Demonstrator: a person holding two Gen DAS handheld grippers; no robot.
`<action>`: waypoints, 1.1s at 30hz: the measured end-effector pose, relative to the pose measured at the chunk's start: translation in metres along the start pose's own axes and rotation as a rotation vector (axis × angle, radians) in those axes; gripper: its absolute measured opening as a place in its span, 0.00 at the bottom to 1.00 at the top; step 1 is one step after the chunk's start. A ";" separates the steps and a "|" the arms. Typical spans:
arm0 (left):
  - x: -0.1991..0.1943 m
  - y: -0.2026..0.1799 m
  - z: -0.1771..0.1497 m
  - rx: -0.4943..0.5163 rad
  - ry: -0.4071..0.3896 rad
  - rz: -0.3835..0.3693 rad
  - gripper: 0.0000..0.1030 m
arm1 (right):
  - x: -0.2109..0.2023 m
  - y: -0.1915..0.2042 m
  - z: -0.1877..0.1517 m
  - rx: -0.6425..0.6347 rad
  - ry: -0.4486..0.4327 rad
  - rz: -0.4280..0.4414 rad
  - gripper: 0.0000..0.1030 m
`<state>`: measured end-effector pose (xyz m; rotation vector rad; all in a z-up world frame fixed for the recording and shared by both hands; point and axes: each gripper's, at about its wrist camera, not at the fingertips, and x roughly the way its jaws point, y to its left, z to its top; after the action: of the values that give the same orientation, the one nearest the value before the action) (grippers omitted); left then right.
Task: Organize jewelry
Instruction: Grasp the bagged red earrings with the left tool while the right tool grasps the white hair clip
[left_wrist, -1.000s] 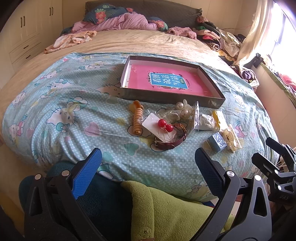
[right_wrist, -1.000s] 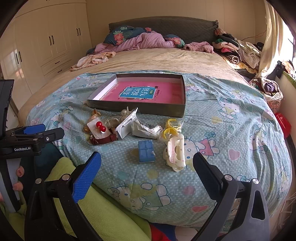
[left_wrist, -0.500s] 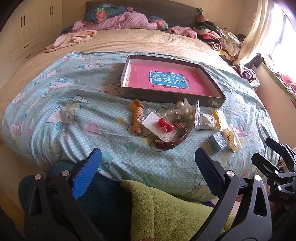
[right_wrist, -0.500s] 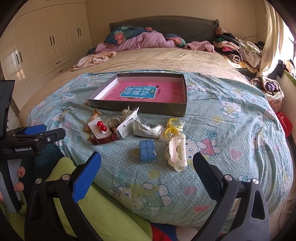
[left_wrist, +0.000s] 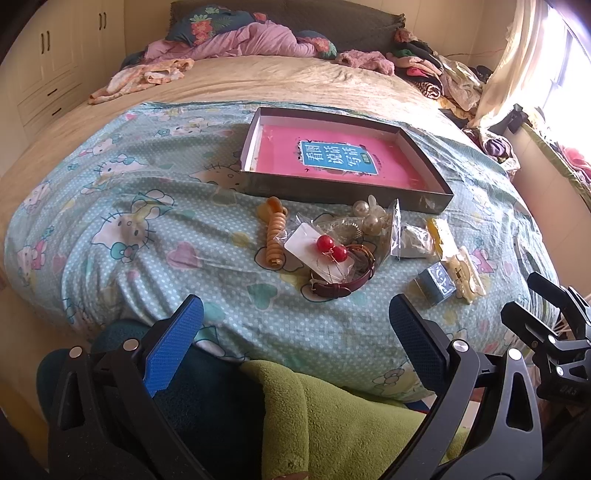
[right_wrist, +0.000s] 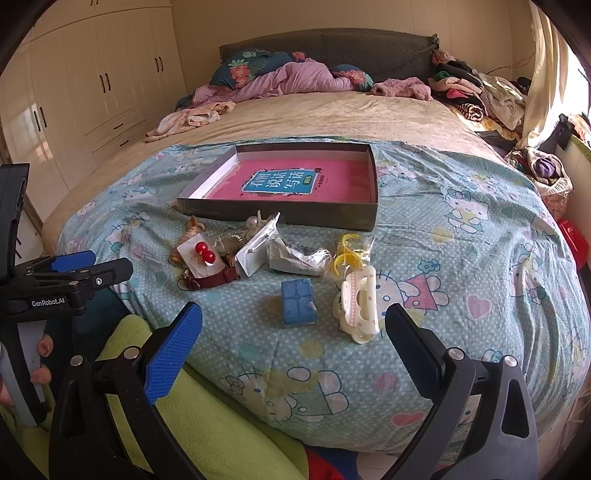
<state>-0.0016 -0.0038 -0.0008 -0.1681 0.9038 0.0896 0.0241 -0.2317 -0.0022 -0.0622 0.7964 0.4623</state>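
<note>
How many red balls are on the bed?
2: the red balls touch side by side on a white card, by the brown strap. Others might hide underneath.

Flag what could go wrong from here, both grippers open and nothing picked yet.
1. The red bead earrings on their card lie over the maroon watch strap, beside crinkled clear bags; closing the left gripper there may grab several pieces.
2. The quilt is soft and wrinkled, so pads could pinch fabric.
3. The cream hair claw and blue box sit near the bed's edge, by the right gripper; a nudge may knock them off.
</note>
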 end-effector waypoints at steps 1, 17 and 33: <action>0.001 0.001 0.000 -0.002 0.003 -0.002 0.91 | 0.001 -0.001 0.000 0.002 0.000 0.001 0.96; 0.054 -0.006 0.001 0.029 0.134 -0.164 0.91 | 0.029 -0.041 0.001 0.085 0.030 -0.047 0.96; 0.117 0.003 0.033 -0.131 0.231 -0.249 0.58 | 0.066 -0.076 0.001 0.119 0.078 -0.073 0.96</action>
<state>0.0950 0.0063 -0.0733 -0.4183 1.1009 -0.1049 0.0969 -0.2753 -0.0569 0.0015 0.8942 0.3444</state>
